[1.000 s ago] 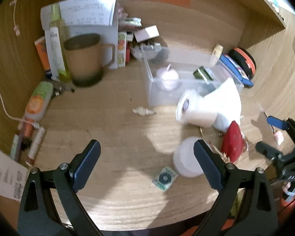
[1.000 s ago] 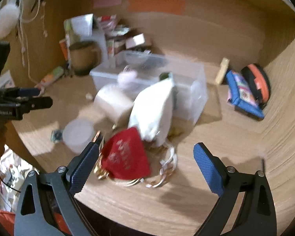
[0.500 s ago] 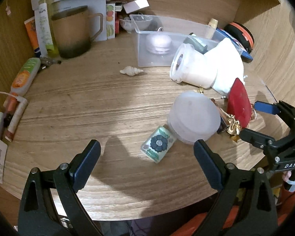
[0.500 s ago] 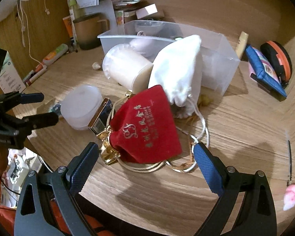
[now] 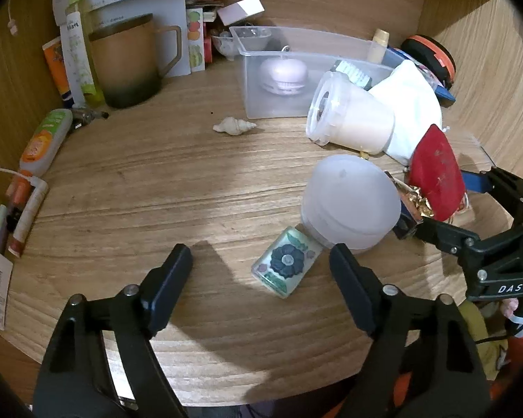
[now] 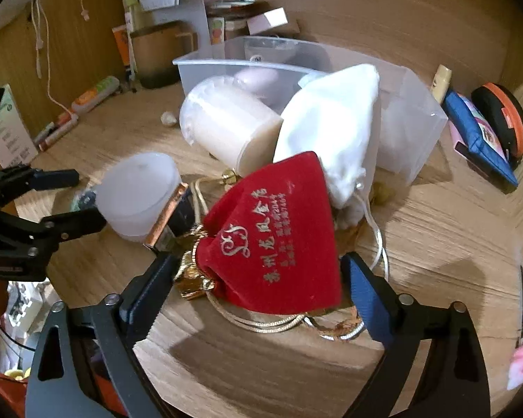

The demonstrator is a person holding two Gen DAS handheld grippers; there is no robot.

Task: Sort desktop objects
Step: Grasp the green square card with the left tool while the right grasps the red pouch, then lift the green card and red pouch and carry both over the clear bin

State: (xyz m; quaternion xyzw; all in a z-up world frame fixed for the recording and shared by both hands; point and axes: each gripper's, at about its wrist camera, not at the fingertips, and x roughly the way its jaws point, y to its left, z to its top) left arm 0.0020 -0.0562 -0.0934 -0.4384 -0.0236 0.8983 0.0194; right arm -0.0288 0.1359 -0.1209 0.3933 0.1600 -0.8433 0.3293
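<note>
Two items binned: puck (image 5: 283, 76) and brush (image 5: 352, 71) lie in bin (image 5: 240, 40).
Left to sort: jar (image 5: 350, 205), tile (image 5: 286, 266), cup (image 5: 348, 118), white pouch (image 6: 334, 129), shell (image 5: 234, 126).
Left gripper (image 5: 261, 264): unclenched, closing around tile, no contact.
Right gripper (image 6: 256, 271): unclenched, closing around red pouch (image 6: 282, 237), which lies at 5 o'clock of jar.

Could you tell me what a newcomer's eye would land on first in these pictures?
Probably the red velvet pouch with gold lettering, lying between the right gripper's closing jaws, pads not yet pressing. Next, the frosted white plastic jar beside a small flower-patterned card, and the clear plastic bin behind.
</note>
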